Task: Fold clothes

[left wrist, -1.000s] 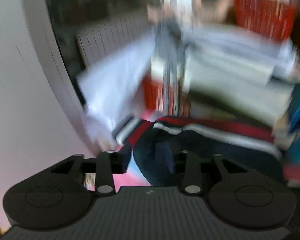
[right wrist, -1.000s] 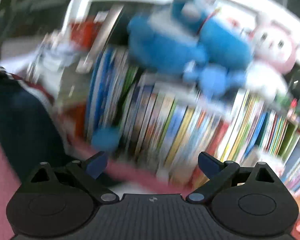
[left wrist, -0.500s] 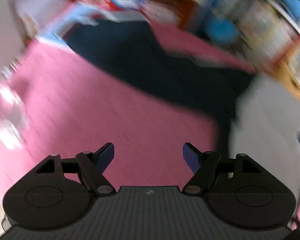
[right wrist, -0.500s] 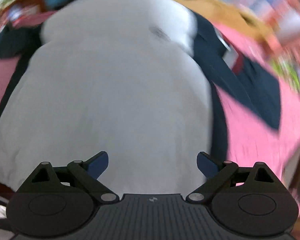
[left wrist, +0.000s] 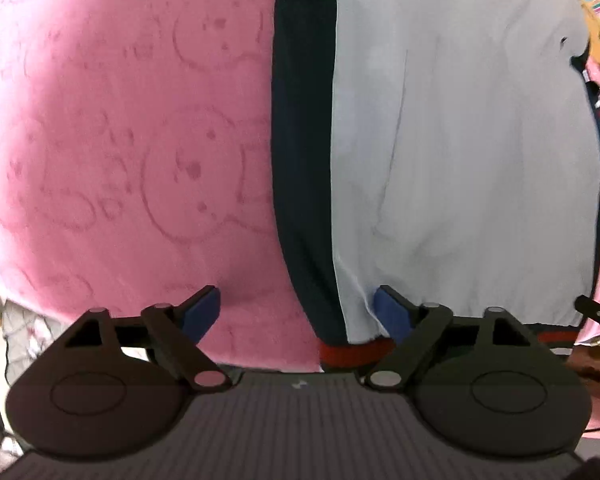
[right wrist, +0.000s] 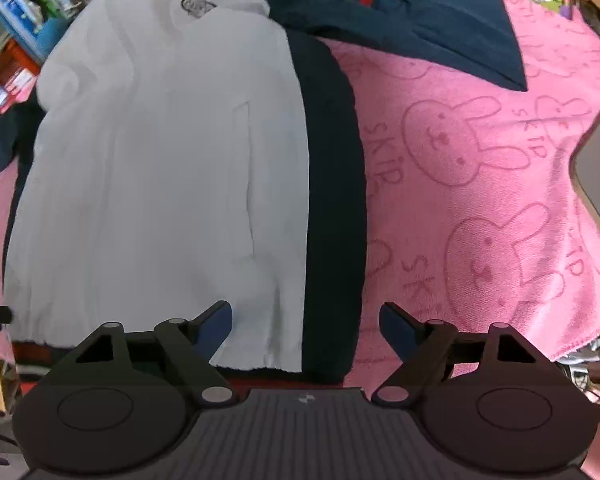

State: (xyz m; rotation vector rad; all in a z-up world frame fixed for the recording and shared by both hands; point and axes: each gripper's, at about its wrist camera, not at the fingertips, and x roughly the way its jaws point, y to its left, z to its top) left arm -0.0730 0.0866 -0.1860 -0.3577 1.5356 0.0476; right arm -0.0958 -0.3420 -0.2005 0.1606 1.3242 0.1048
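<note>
Swung down from shelves and books 1 s ago to near-vertical over garment; both views now fill w/ cloth.

Left tongs [left wrist: 297, 312]: jaws apart, just been opening, nothing pinched. Navy side strip of jacket and edge of its white lining between the blue pads [left wrist: 392, 314], no visible press. Red hem band just below the gap.

Right tongs [right wrist: 306, 330]: jaws apart, just been closing a little, nothing pinched. White lining edge and navy strip between pads, near hem.

Jacket [right wrist: 160, 168]: lies flat on pink bunny-print towel [right wrist: 480, 184], inside up, white lining w/ small printed label near collar end. Navy outer shell shows as strip along each long side. Navy sleeve [right wrist: 432, 20] w/ red-and-white stripe angled out across towel at far right of right view. Hem end nearest both tongs.

Towel edge hangs off worktop [right wrist: 596, 160] at right. Bookshelf clutter [right wrist: 16, 20] at upper left of right view, blurred. Tip of other tongs just visible at frame edge in each view.
</note>
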